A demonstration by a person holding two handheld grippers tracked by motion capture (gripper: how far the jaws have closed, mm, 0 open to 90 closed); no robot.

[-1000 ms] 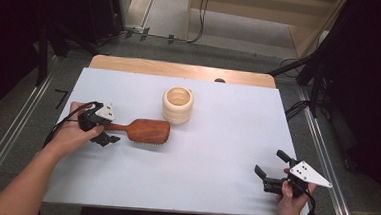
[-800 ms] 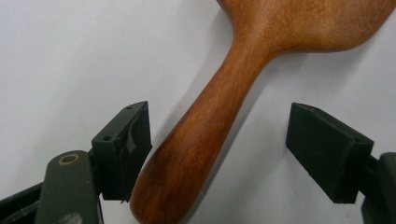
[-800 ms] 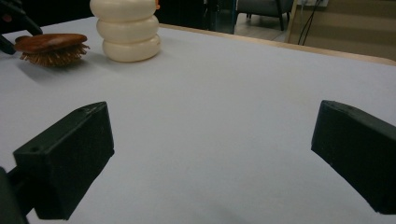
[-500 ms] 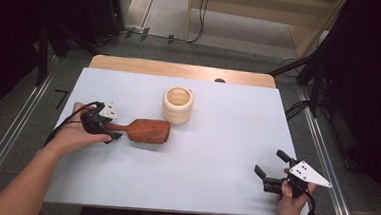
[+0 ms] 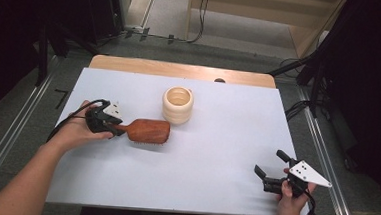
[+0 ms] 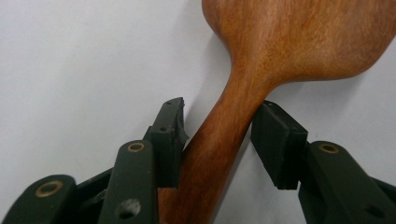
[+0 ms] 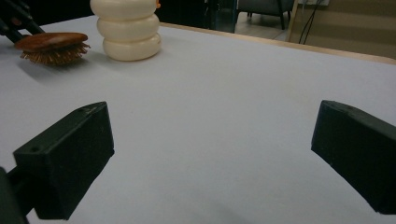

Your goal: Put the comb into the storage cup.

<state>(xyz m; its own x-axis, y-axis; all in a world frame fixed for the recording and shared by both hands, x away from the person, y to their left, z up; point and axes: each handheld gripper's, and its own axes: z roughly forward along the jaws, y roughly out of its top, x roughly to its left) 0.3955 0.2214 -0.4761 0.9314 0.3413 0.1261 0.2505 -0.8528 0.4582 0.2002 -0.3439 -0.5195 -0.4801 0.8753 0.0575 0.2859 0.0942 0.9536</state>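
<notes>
Hairbrush, reddish-brown wood, oval head (image 5: 144, 130), lies bristles-down on white surface (image 5: 216, 139), handle pointing left into left claw (image 6: 219, 144); jaws straddle handle, one touching, not clamped. Cream ribbed cup (image 5: 177, 104) just beyond. Right claw (image 5: 271, 169) wide open, empty, well apart.

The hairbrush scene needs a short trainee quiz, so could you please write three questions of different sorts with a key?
1. True or false: the hairbrush lies bristles down on the table.
2. Which gripper has its jaws around the brush handle: A) left gripper, B) right gripper?
3. Fill in: the cream ribbed cup stands just ____ the brush head, seen from the person's side.

Key: 1 true; 2 A, one pad touching, the other showing a slight gap; 3 beyond. The right gripper is open near the table's right front corner.
</notes>
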